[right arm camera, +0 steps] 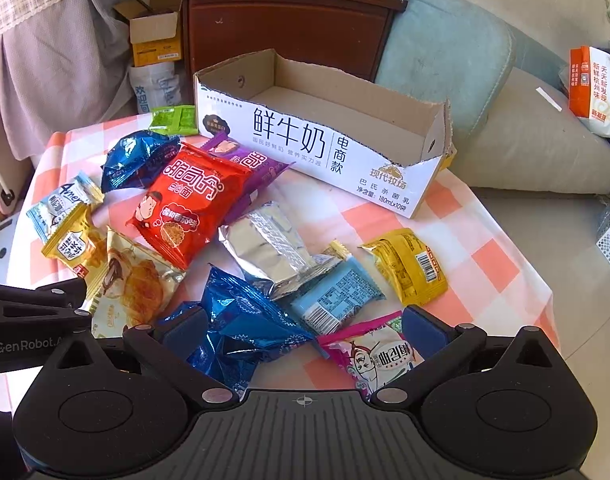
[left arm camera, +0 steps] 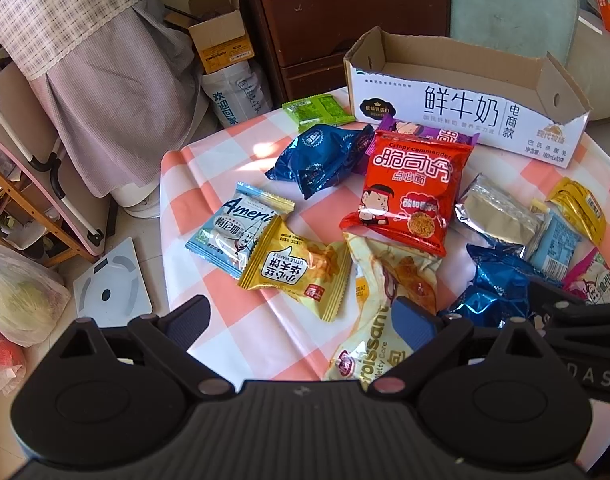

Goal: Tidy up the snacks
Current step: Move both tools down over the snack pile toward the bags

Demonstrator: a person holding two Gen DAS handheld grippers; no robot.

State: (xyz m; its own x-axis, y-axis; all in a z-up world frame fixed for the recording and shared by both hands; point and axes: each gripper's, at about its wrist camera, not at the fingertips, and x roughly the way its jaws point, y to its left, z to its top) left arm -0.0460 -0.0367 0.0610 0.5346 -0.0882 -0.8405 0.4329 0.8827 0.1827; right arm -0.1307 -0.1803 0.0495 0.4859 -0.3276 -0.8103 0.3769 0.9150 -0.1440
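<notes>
Several snack packets lie on a pink-and-white checked table [left arm camera: 241,332]. An empty white milk carton box [left arm camera: 465,112] stands at the back; it also shows in the right wrist view [right arm camera: 325,148]. My left gripper [left arm camera: 301,320] is open above the table, over a yellow waffle packet [left arm camera: 297,272] and a croissant bag [left arm camera: 389,280]. My right gripper [right arm camera: 301,332] is open, over a blue foil packet [right arm camera: 245,320] and a pink packet [right arm camera: 369,352]. A red noodle packet [left arm camera: 409,192] lies mid-table, also in the right wrist view [right arm camera: 185,204]. Neither gripper holds anything.
A silver packet [right arm camera: 273,248], a light blue packet [right arm camera: 337,296] and a yellow packet [right arm camera: 409,264] lie to the right. A green packet [left arm camera: 317,110] lies by the box. A brown cabinet [left arm camera: 345,20] and a sofa [right arm camera: 525,140] stand behind. A scale [left arm camera: 109,284] lies on the floor.
</notes>
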